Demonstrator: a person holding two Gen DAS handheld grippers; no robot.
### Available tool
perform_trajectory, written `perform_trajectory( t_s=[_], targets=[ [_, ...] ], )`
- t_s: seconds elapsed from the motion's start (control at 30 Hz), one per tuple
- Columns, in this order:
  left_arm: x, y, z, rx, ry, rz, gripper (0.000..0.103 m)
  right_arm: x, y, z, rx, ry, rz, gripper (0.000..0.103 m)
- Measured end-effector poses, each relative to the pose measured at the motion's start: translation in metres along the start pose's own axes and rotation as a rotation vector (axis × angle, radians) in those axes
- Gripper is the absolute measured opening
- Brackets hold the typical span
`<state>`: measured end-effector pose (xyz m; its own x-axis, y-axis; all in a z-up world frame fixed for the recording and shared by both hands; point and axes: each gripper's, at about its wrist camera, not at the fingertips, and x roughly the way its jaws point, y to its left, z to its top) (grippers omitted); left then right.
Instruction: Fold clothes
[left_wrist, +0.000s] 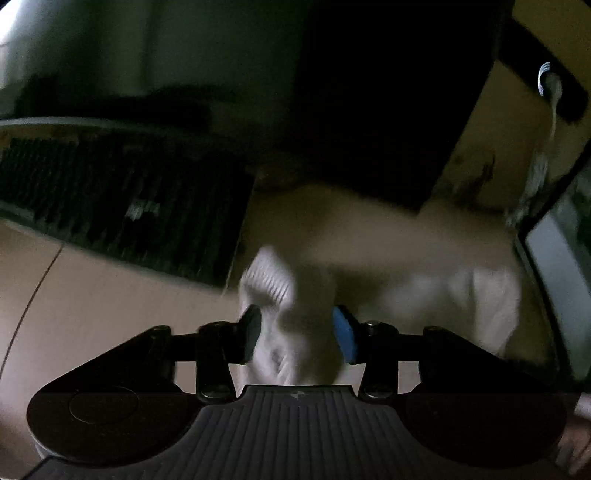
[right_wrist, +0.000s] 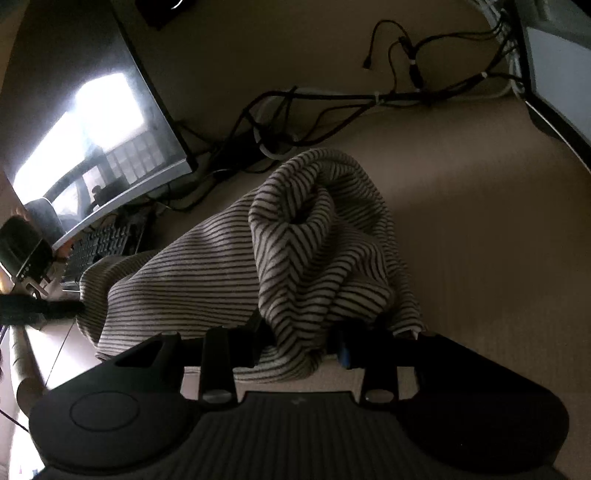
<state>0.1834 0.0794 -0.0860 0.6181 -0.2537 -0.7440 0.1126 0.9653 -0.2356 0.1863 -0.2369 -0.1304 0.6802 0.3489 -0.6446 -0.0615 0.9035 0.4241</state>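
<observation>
A striped garment (right_wrist: 229, 266), pale with thin dark stripes, lies bunched on a beige desk. In the right wrist view a rolled fold of it rises in the middle, and my right gripper (right_wrist: 299, 345) is shut on its near edge. In the blurred left wrist view my left gripper (left_wrist: 299, 338) is shut on another part of the striped garment (left_wrist: 291, 332), which stretches away to the right (left_wrist: 461, 295). The left gripper also shows at the left edge of the right wrist view (right_wrist: 55, 308), at the cloth's far end.
A monitor (right_wrist: 92, 122) and keyboard (right_wrist: 99, 247) stand at the left, the keyboard also dark in the left wrist view (left_wrist: 122, 210). Tangled black cables (right_wrist: 332, 99) lie behind the garment. A second screen edge (right_wrist: 554, 66) is at the right. Bare desk (right_wrist: 498, 229) lies to the right.
</observation>
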Motion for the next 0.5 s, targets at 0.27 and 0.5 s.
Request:
perform_trajectory(
  t_s=[0.27, 0.5],
  targets=[
    [0.037, 0.004, -0.032, -0.050, 0.013, 0.014, 0.028, -0.010, 0.007, 0.009, -0.106, -0.018, -0.033, 0.040],
    [0.031, -0.008, -0.049, 0.060, -0.061, 0.041, 0.032, -0.082, 0.055, 0.033, -0.455, -0.265, -0.136, 0.041]
  ],
)
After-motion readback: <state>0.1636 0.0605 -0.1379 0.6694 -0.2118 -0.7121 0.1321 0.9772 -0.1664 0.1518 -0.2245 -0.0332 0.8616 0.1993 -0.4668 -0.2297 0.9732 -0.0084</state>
